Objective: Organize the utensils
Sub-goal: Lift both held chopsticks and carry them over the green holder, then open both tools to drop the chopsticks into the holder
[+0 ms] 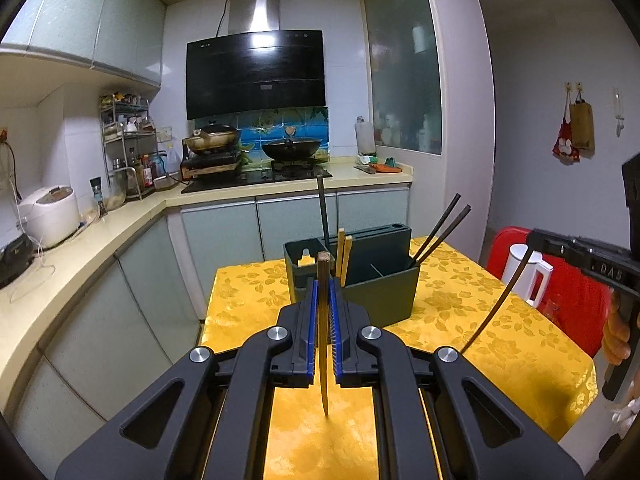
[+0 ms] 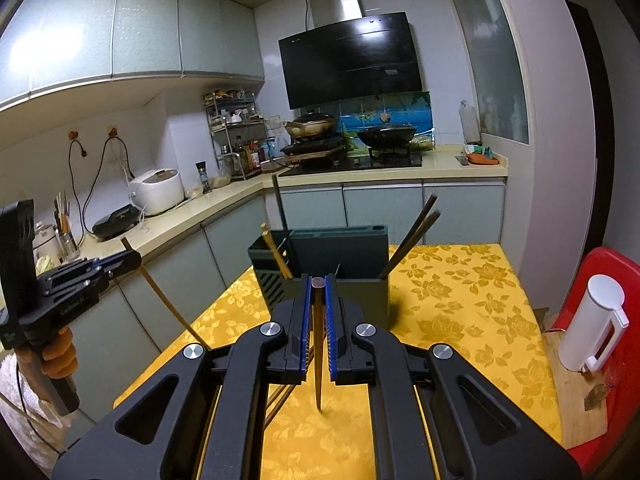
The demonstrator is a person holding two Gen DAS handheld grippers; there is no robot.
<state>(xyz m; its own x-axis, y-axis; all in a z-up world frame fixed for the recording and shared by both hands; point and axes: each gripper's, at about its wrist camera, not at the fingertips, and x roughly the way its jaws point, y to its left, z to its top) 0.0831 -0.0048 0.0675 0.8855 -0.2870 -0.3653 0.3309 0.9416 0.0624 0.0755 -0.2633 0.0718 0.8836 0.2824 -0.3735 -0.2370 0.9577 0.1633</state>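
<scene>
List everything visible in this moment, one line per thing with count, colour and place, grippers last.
Utensil holder: one, dark green, on the table ahead of both grippers.
Dark chopsticks: two, black, leaning out of the holder's right compartment.
Light chopsticks: two, tan, standing in the holder's left part.
Tablecloth: one, yellow floral, covering the table.
Kettle: one, white, right of the table.
Rice cooker: one, white, on the counter.
Woks: two, dark, on the stove.
Range hood: one, black, above the stove.
Left gripper: shut on a tan chopstick.
Right gripper: shut on a brown chopstick.
</scene>
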